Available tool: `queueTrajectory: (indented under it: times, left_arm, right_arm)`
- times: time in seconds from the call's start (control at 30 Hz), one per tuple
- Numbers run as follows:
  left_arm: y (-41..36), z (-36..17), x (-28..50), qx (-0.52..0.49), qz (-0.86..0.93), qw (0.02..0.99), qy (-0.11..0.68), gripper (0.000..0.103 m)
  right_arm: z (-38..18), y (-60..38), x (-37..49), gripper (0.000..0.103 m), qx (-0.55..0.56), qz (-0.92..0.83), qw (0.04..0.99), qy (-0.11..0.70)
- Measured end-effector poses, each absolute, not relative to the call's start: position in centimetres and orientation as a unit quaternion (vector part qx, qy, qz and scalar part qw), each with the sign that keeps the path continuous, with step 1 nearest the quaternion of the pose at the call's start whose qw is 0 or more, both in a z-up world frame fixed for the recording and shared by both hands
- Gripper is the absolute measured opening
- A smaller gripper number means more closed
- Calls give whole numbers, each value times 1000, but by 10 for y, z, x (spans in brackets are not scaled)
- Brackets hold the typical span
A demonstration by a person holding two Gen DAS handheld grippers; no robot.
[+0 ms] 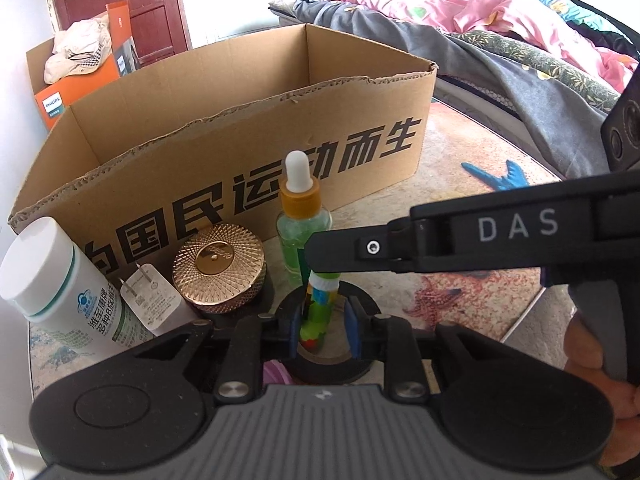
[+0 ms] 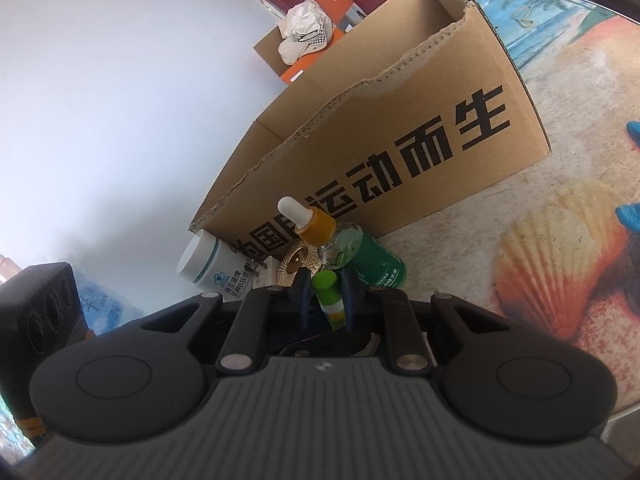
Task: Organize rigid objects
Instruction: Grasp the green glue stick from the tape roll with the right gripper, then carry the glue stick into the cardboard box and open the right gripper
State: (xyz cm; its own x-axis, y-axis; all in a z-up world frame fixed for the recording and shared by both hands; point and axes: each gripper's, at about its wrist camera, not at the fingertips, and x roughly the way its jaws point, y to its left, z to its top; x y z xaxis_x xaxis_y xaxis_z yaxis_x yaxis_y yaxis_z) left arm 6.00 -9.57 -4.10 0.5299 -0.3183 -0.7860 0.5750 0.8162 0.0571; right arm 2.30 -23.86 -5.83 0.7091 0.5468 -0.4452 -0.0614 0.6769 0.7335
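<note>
Both grippers pinch the same small green stick [image 1: 316, 316]. It is a little tube with bright colours on it and a white band near its top. The left gripper [image 1: 324, 334] has its blue pads [image 1: 353, 330] pressed on the low part of the stick, one on each side. The stick stands up inside a ring of black tape [image 1: 328, 364] that lies flat on the mat [image 1: 460, 168]. The right gripper [image 1: 320, 262] comes in from the right side, and its black tips close on the top of the stick, just above the left gripper. In the right wrist view the stick [image 2: 330, 296] sits between that gripper's [image 2: 326, 300] two fingers. Behind the stick stands a dropper bottle [image 1: 304, 216] with green liquid. To the left are a gold lid [image 1: 219, 268], a white plug [image 1: 150, 298] and a white pill bottle [image 1: 60, 288]. A big open cardboard box [image 1: 240, 152] stands behind them all.
</note>
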Motion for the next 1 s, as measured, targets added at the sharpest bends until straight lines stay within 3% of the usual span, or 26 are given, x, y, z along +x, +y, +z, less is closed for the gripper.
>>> queueTrajectory:
  times: [0.03, 0.37, 0.73, 0.87, 1.0]
  left_arm:
    - [-96, -41, 61, 159, -257, 862, 407, 17]
    - [-92, -18, 47, 148, -266, 874, 378, 16]
    - [-53, 84, 73, 90, -232, 918, 309, 16]
    - [-41, 98, 121, 78, -200, 920, 327, 16]
    - [-45, 78, 173, 106, -167, 909, 367, 16]
  right_arm:
    - [-59, -237, 25, 16, 359, 177, 852, 338]
    - [-24, -228, 6, 16, 317, 180, 876, 315]
    - [99, -198, 48, 16, 225, 255, 905, 258]
    - [107, -184, 114, 14, 228, 280, 881, 307]
    - [88, -174, 183, 14, 256, 273, 842, 388]
